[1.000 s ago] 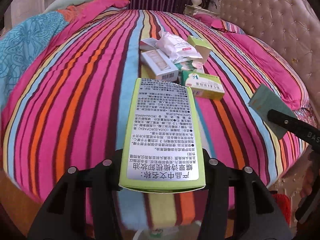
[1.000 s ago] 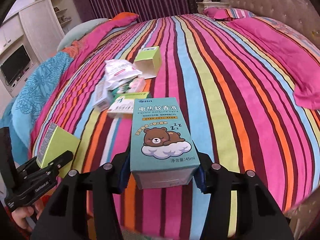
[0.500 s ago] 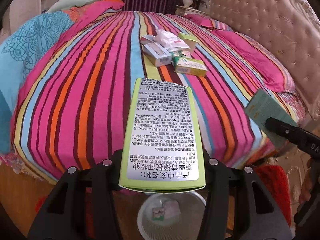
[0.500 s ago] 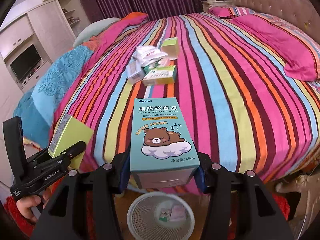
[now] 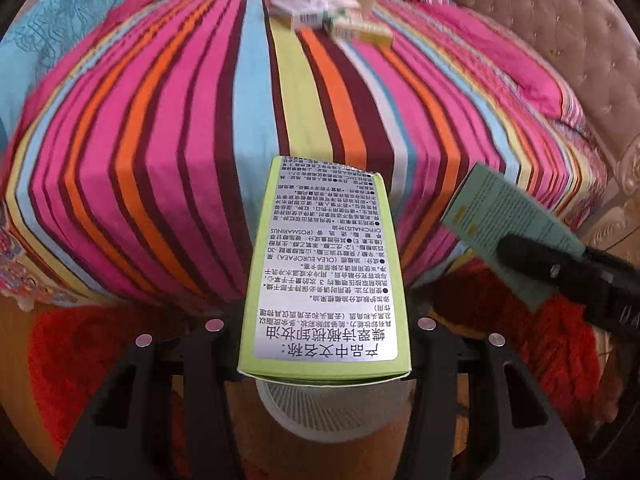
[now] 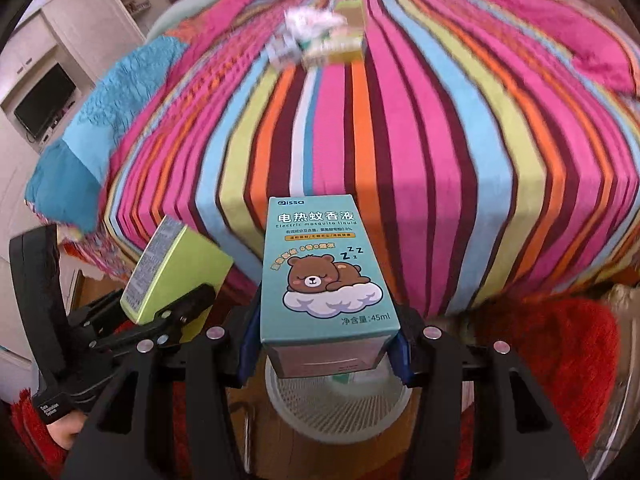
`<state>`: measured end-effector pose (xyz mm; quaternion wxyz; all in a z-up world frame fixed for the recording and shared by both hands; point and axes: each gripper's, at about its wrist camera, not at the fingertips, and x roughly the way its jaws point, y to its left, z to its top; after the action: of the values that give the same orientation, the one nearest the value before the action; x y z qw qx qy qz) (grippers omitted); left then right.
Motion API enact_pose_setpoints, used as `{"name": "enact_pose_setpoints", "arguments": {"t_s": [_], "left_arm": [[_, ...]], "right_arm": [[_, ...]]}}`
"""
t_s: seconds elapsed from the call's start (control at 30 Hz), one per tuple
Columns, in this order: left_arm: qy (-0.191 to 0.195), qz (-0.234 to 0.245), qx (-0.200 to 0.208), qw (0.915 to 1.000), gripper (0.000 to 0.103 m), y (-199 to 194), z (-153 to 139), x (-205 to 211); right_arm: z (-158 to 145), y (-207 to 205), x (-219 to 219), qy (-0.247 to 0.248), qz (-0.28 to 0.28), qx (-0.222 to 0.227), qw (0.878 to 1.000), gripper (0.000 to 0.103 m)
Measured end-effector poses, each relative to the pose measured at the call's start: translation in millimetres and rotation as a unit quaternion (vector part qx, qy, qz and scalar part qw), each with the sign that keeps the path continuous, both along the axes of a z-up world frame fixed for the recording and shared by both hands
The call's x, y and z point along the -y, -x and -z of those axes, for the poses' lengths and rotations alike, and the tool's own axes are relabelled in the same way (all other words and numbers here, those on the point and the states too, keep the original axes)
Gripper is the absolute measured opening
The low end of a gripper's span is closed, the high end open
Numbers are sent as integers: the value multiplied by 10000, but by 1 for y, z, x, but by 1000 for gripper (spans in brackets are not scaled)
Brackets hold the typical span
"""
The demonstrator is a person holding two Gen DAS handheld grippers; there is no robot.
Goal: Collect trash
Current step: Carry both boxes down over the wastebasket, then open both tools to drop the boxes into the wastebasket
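Observation:
My left gripper (image 5: 320, 344) is shut on a tall green box (image 5: 324, 272) with a silver printed label. My right gripper (image 6: 320, 344) is shut on a teal box (image 6: 326, 268) with a sleeping bear on it. Both boxes hang off the foot of the striped bed (image 6: 400, 140), above a white mesh bin (image 6: 340, 404) on the floor. The bin (image 5: 332, 408) shows below the green box in the left wrist view too. The teal box (image 5: 508, 232) and the green box (image 6: 172, 272) each appear in the other camera. A blurred pile of boxes and wrappers (image 6: 320, 40) lies far up the bed.
A red shaggy rug (image 6: 552, 360) covers the wooden floor around the bin. A tufted headboard (image 5: 540, 20) stands at the right of the left wrist view. White cabinets with a screen (image 6: 44, 96) line the left wall. A blue quilt (image 6: 100, 120) drapes the bed's left side.
Both grippers have drawn back from the bed and tilted downward with their boxes. The trash pile has receded, the bed's edge has come into view, and the bin now sits under both boxes.

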<state>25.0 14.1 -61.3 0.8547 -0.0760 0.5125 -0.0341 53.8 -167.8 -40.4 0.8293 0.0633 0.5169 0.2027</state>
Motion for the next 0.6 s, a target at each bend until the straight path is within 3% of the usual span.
{"name": "enact_pose_setpoints", "arguments": {"t_s": [0.27,0.6], "left_arm": [[95,25,-772,9970,49,0,44,3],[372,-100,-2025,9785,49,-10,105,1]], "right_arm": [[57,-8,3,-69,137,-1210,9925,49],[116,-17,-4,165,299,-2333,9718,49]]}}
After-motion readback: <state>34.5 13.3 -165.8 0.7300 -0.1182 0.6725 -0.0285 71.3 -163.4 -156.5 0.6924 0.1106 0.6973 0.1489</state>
